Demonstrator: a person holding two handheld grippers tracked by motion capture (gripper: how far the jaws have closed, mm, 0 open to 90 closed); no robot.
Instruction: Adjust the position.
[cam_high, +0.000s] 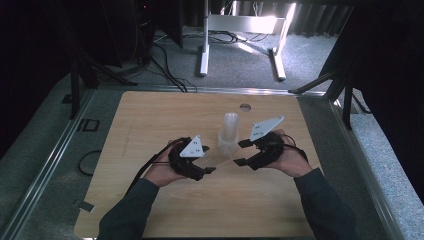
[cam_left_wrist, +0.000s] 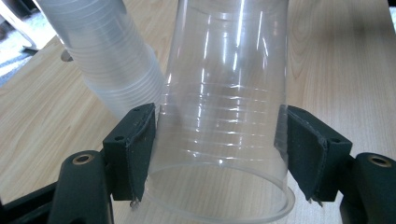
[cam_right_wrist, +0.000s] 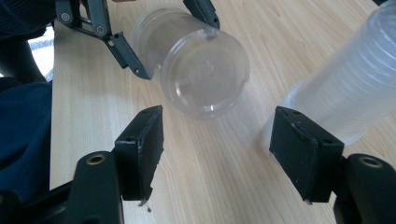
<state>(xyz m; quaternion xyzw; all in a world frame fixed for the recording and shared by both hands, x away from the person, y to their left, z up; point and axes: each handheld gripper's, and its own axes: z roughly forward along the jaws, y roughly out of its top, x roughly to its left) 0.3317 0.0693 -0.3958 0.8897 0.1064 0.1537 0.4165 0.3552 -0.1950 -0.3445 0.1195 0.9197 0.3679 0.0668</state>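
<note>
A single clear plastic cup (cam_left_wrist: 219, 107) lies on its side just above the wooden table (cam_high: 150, 115). My left gripper (cam_left_wrist: 217, 135) is shut on it, and both pads press its wall near the rim. In the right gripper view the cup (cam_right_wrist: 201, 70) points its base at the camera, with the left gripper (cam_right_wrist: 173, 42) around it. A tall stack of clear cups (cam_high: 230, 131) stands beside it at the table's middle. My right gripper (cam_right_wrist: 217, 135) is open with nothing between its jaws, facing the held cup's base, and the stack (cam_right_wrist: 345, 88) is just past its right jaw.
A round hole (cam_high: 245, 107) sits near the table's far edge. Beyond the table are a white stand (cam_high: 240, 30) and cables on the grey floor. A metal rail (cam_high: 45, 170) runs along the left side, another along the right.
</note>
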